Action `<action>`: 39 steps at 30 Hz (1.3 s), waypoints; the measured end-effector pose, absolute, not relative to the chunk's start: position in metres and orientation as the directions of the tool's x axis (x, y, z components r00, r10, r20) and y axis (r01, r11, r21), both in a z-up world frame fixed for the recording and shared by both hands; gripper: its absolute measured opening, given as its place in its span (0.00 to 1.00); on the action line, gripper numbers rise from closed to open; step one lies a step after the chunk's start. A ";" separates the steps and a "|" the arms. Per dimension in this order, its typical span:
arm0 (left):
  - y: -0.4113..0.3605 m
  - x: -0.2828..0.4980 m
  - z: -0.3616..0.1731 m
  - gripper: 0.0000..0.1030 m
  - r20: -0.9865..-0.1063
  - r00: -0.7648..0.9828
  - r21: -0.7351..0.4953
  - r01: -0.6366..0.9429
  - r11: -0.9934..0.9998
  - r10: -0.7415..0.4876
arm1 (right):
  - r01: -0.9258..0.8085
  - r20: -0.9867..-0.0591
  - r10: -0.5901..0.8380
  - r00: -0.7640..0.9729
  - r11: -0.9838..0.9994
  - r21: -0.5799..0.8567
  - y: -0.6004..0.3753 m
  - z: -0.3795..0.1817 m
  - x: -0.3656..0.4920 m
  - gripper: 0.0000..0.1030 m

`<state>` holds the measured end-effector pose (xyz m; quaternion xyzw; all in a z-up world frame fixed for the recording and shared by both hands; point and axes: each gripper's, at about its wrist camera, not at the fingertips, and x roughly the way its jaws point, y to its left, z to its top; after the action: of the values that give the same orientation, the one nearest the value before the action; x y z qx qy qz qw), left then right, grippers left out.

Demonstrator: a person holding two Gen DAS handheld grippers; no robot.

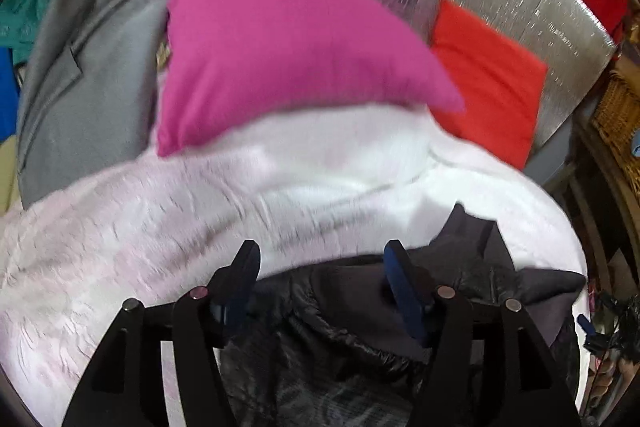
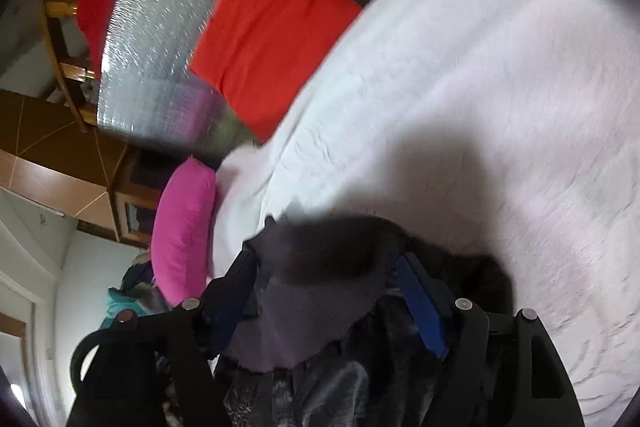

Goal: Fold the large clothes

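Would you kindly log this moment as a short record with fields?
garment: shiny black padded jacket, crumpled
surface: fluffy pale pink blanket
left gripper: jaws apart, above the jacket, not gripping
right gripper: jaws apart, dark fabric between, not pinched
behind: magenta pillow, orange-red cushion, grey coat

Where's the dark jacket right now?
The dark jacket lies on the white blanket, low in both wrist views beneath the open grippers, with the pink pillow beyond it.
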<state>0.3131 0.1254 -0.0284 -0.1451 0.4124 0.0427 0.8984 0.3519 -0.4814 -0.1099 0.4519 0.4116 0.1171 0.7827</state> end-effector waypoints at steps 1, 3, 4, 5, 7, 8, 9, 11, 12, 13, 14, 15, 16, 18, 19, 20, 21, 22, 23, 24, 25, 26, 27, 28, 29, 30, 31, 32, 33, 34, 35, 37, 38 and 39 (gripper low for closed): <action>0.126 0.312 -0.027 0.63 -0.749 0.662 -0.213 -0.190 0.959 -0.035 | 0.178 -0.532 0.555 0.639 0.566 0.805 -0.483 -0.107 0.351 0.74; 0.128 0.313 -0.032 0.64 -0.755 0.654 -0.196 -0.155 0.968 -0.049 | 0.156 -0.567 0.523 0.637 0.633 0.759 -0.484 -0.100 0.349 0.74; 0.127 0.314 -0.037 0.64 -0.765 0.642 -0.188 -0.143 0.972 -0.053 | 0.147 -0.591 0.505 0.629 0.669 0.729 -0.483 -0.099 0.350 0.74; 0.126 0.317 -0.043 0.64 -0.775 0.629 -0.181 -0.126 0.975 -0.062 | 0.131 -0.620 0.487 0.615 0.712 0.690 -0.480 -0.098 0.352 0.74; 0.124 0.321 -0.054 0.64 -0.788 0.611 -0.174 -0.110 0.979 -0.072 | 0.105 -0.662 0.469 0.584 0.766 0.635 -0.473 -0.103 0.356 0.74; 0.122 0.325 -0.061 0.64 -0.798 0.598 -0.170 -0.103 0.980 -0.075 | 0.088 -0.682 0.462 0.568 0.789 0.608 -0.468 -0.107 0.359 0.74; 0.119 0.330 -0.066 0.64 -0.809 0.582 -0.169 -0.093 0.981 -0.084 | 0.069 -0.697 0.456 0.553 0.809 0.584 -0.464 -0.111 0.363 0.74; 0.110 0.337 -0.076 0.64 -0.826 0.554 -0.167 -0.061 0.984 -0.106 | 0.037 -0.714 0.453 0.534 0.831 0.555 -0.460 -0.117 0.367 0.74; 0.107 0.339 -0.079 0.64 -0.831 0.546 -0.160 -0.048 0.986 -0.108 | 0.009 -0.719 0.455 0.525 0.842 0.539 -0.454 -0.119 0.371 0.74; 0.101 0.344 -0.083 0.64 -0.837 0.537 -0.141 -0.025 0.990 -0.106 | -0.010 -0.722 0.455 0.521 0.849 0.528 -0.450 -0.119 0.373 0.74; 0.096 0.348 -0.085 0.64 -0.842 0.530 -0.119 -0.004 0.993 -0.099 | -0.033 -0.723 0.456 0.519 0.856 0.516 -0.447 -0.119 0.376 0.74; 0.093 0.350 -0.087 0.64 -0.846 0.526 -0.104 0.009 0.995 -0.093 | -0.053 -0.724 0.458 0.516 0.860 0.507 -0.443 -0.120 0.378 0.74; 0.089 0.354 -0.090 0.64 -0.853 0.515 -0.084 0.025 0.996 -0.085 | -0.066 -0.727 0.454 0.515 0.867 0.494 -0.441 -0.119 0.379 0.74; 0.083 0.359 -0.095 0.64 -0.860 0.507 -0.045 0.044 0.998 -0.062 | -0.088 -0.737 0.438 0.514 0.882 0.463 -0.436 -0.120 0.384 0.73; 0.081 0.361 -0.096 0.52 -0.860 0.509 -0.022 0.047 0.999 -0.043 | -0.098 -0.745 0.434 0.507 0.887 0.451 -0.433 -0.121 0.385 0.63; 0.077 0.363 -0.099 0.42 -0.859 0.512 0.028 0.042 0.999 0.003 | -0.103 -0.761 0.412 0.502 0.902 0.420 -0.430 -0.120 0.387 0.40; 0.076 0.364 -0.100 0.26 -0.861 0.507 0.065 0.035 0.997 0.039 | -0.107 -0.776 0.385 0.499 0.916 0.386 -0.427 -0.119 0.389 0.24; 0.076 0.366 -0.102 0.23 -0.863 0.502 0.081 0.031 0.996 0.055 | -0.107 -0.779 0.377 0.501 0.920 0.377 -0.427 -0.118 0.390 0.21; 0.077 0.367 -0.101 0.21 -0.859 0.508 0.083 0.026 0.996 0.059 | -0.111 -0.777 0.361 0.515 0.927 0.358 -0.427 -0.112 0.389 0.19; 0.079 0.367 -0.101 0.20 -0.852 0.519 0.091 0.017 0.996 0.069 | -0.114 -0.771 0.343 0.537 0.935 0.336 -0.427 -0.105 0.388 0.18; 0.081 0.368 -0.101 0.19 -0.848 0.525 0.096 0.010 0.995 0.076 | -0.111 -0.763 0.335 0.552 0.937 0.331 -0.429 -0.100 0.388 0.18; 0.082 0.370 -0.104 0.19 -0.848 0.523 0.104 0.005 0.995 0.087 | -0.103 -0.757 0.332 0.563 0.937 0.334 -0.432 -0.097 0.390 0.18; 0.082 0.373 -0.108 0.19 -0.848 0.521 0.115 0.000 0.993 0.098 | -0.089 -0.757 0.319 0.571 0.940 0.329 -0.435 -0.098 0.393 0.17; 0.083 0.376 -0.112 0.19 -0.849 0.517 0.124 -0.009 0.992 0.110 | -0.068 -0.762 0.303 0.572 0.944 0.324 -0.438 -0.102 0.396 0.17; 0.084 0.379 -0.117 0.19 -0.852 0.508 0.130 -0.024 0.991 0.124 | -0.039 -0.774 0.287 0.565 0.946 0.323 -0.442 -0.109 0.400 0.16; 0.085 0.382 -0.122 0.19 -0.853 0.505 0.132 -0.036 0.991 0.132 | -0.001 -0.788 0.272 0.552 0.946 0.325 -0.447 -0.121 0.403 0.14; 0.089 0.384 -0.125 0.19 -0.853 0.504 0.128 -0.056 0.990 0.139 | 0.029 -0.796 0.248 0.553 0.949 0.315 -0.451 -0.128 0.405 0.05; 0.092 0.386 -0.127 0.19 -0.854 0.500 0.122 -0.069 0.990 0.140 | 0.073 -0.803 0.236 0.547 0.942 0.327 -0.460 -0.139 0.406 0.00; 0.096 0.388 -0.131 0.19 -0.858 0.492 0.119 -0.085 0.989 0.146 | 0.125 -0.819 0.187 0.542 0.946 0.299 -0.466 -0.145 0.407 0.00; 0.098 0.389 -0.133 0.20 -0.860 0.488 0.114 -0.099 0.988 0.149 | 0.179 -0.828 0.181 0.531 0.931 0.318 -0.478 -0.154 0.406 0.00; 0.097 0.390 -0.133 0.20 -0.858 0.491 0.116 -0.101 0.988 0.151 | 0.208 -0.816 0.215 0.537 0.903 0.375 -0.491 -0.160 0.403 0.01; 0.095 0.388 -0.128 0.22 -0.851 0.506 0.113 -0.084 0.990 0.140 | 0.173 -0.745 0.322 0.584 0.847 0.502 -0.503 -0.156 0.396 0.05; 0.096 0.385 -0.122 0.25 -0.844 0.523 0.087 -0.076 0.993 0.114 | 0.142 -0.709 0.350 0.612 0.833 0.534 -0.506 -0.147 0.391 0.10; 0.098 0.383 -0.117 0.26 -0.839 0.538 0.054 -0.072 0.996 0.084 | 0.122 -0.688 0.368 0.625 0.825 0.552 -0.508 -0.140 0.388 0.18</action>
<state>0.3831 0.0985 -0.1167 0.0063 0.4785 0.0444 0.8770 0.3883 -0.5076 -0.1400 0.2869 0.4268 0.0720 0.8546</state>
